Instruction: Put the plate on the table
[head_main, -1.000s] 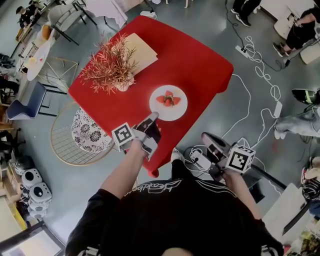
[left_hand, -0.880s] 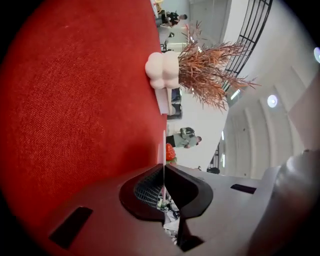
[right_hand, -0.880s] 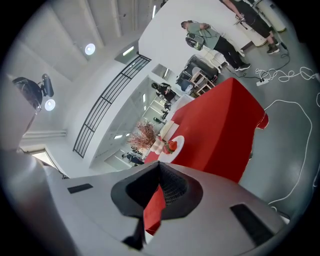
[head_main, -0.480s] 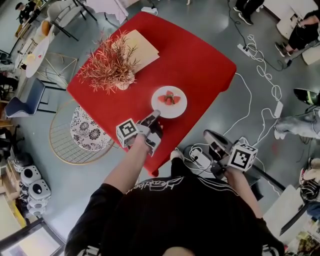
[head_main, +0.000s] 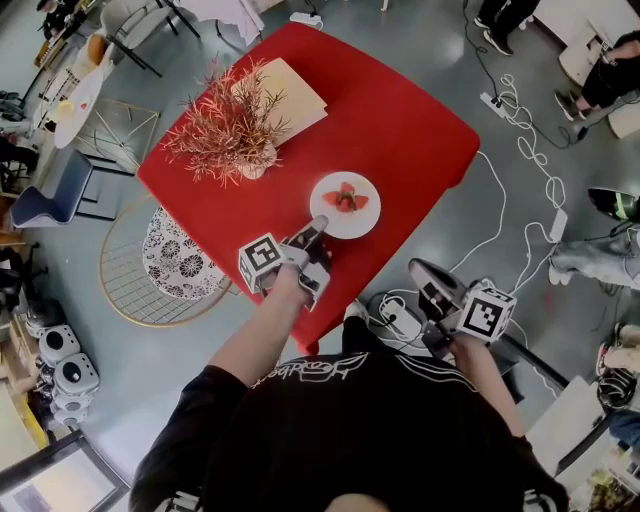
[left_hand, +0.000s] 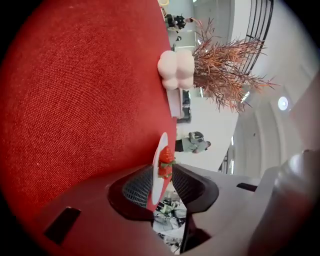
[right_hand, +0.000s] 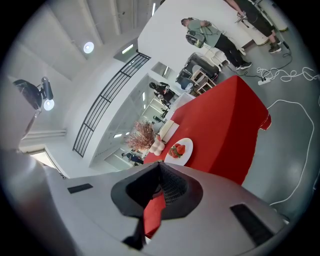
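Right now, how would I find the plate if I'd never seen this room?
Look for the big red table in the middle of the grey floor. Near its edge closest to the person, away from the spiky reddish plant, sits a round white plate; it alone holds strawberries.

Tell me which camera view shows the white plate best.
Head view: it sees the plate from above, nearly whole, strawberries on it. The left gripper view shows it edge-on between the opening jaws of the left gripper; the right gripper view shows it small and distant.

Grey floor (head_main: 420, 30), white cables (head_main: 528, 150), round wire chair (head_main: 125, 275)
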